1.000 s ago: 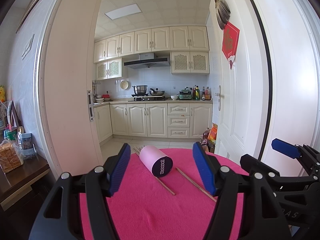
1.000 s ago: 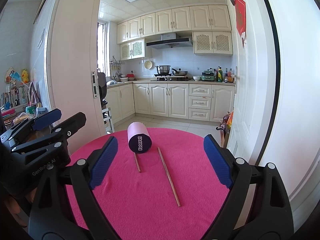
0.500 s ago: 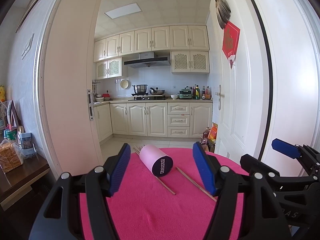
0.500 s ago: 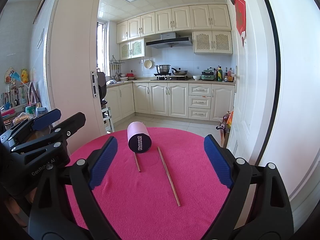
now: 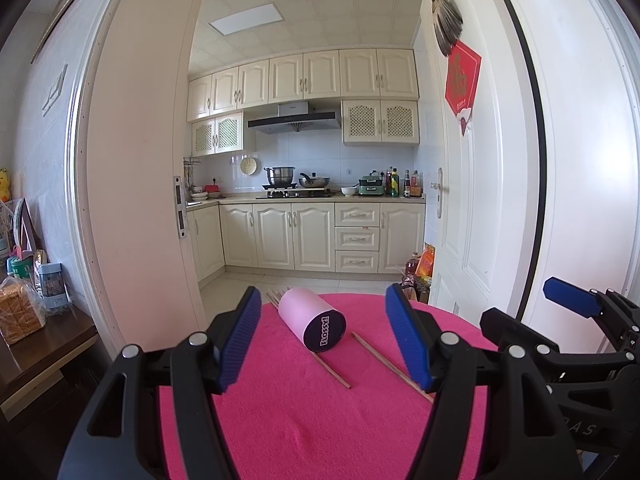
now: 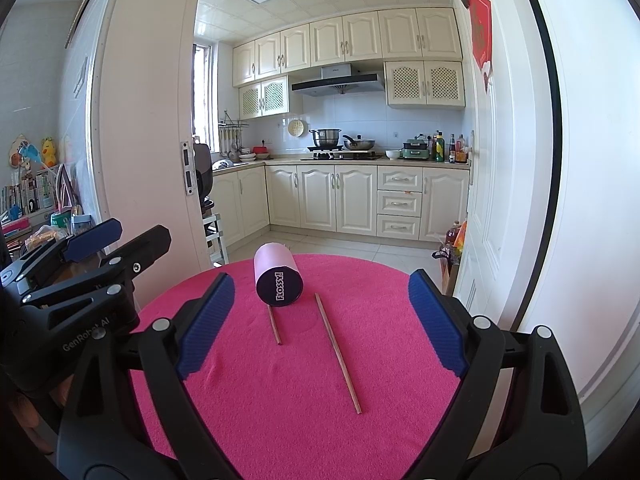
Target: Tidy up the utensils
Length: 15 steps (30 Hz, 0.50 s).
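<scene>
A pink cylindrical holder (image 5: 310,322) (image 6: 277,276) lies on its side on the pink round table (image 5: 280,420) (image 6: 280,400), its dark base facing me. Several chopstick tips (image 5: 276,295) stick out of its far end. One chopstick (image 6: 274,325) (image 5: 333,370) lies partly under the holder. Another chopstick (image 6: 338,354) (image 5: 390,366) lies to its right. My left gripper (image 5: 324,340) is open and empty, hovering short of the holder. My right gripper (image 6: 320,326) is open and empty, above the two loose chopsticks.
A white door frame (image 5: 132,200) stands left of the table and a white door (image 5: 460,200) to the right. A dark side table (image 5: 36,356) with a bread bag sits at left. The kitchen lies beyond.
</scene>
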Each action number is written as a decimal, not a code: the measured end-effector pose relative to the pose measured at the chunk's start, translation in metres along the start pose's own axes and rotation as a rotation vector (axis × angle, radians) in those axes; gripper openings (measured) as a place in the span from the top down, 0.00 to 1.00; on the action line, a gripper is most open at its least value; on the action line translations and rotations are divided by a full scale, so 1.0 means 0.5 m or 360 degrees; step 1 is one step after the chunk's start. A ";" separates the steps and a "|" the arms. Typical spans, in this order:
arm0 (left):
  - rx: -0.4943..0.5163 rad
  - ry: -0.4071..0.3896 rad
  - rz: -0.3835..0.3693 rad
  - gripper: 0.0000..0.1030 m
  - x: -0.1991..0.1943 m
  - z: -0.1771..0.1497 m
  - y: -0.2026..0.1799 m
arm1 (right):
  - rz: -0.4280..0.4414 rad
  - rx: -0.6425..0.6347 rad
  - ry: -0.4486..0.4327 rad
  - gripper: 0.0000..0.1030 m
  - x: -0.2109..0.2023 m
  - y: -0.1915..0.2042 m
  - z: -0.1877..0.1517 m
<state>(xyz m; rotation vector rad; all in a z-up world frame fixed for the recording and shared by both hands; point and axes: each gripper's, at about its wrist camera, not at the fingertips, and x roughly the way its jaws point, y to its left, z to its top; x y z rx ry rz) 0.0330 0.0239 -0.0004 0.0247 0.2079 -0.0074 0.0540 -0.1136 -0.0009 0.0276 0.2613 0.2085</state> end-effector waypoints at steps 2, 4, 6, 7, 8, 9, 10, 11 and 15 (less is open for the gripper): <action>0.0000 0.0007 -0.0001 0.38 0.002 -0.001 0.004 | -0.0001 0.0003 0.0005 0.15 0.002 0.001 -0.003; 0.0003 0.0008 0.0000 0.38 0.003 -0.003 0.007 | -0.0001 0.0007 0.0010 0.15 0.009 0.003 -0.004; 0.0003 0.0017 -0.0001 0.38 0.008 -0.003 0.010 | -0.0002 0.0011 0.0016 0.15 0.015 0.004 -0.005; 0.0004 0.0021 0.0001 0.38 0.010 -0.005 0.012 | -0.0001 0.0012 0.0019 0.15 0.017 0.005 -0.006; 0.0007 0.0026 0.0003 0.38 0.013 -0.005 0.014 | -0.0001 0.0013 0.0023 0.15 0.020 0.006 -0.009; 0.0008 0.0031 0.0004 0.38 0.017 -0.006 0.014 | -0.0001 0.0014 0.0026 0.14 0.023 0.006 -0.009; 0.0006 0.0039 0.0004 0.38 0.020 -0.008 0.017 | -0.0001 0.0016 0.0032 0.14 0.026 0.007 -0.012; 0.0003 0.0050 0.0003 0.38 0.024 -0.010 0.019 | -0.0001 0.0018 0.0038 0.14 0.030 0.009 -0.011; -0.0007 0.0110 0.0003 0.38 0.048 -0.024 0.027 | 0.0004 0.0026 0.0081 0.13 0.053 0.008 -0.020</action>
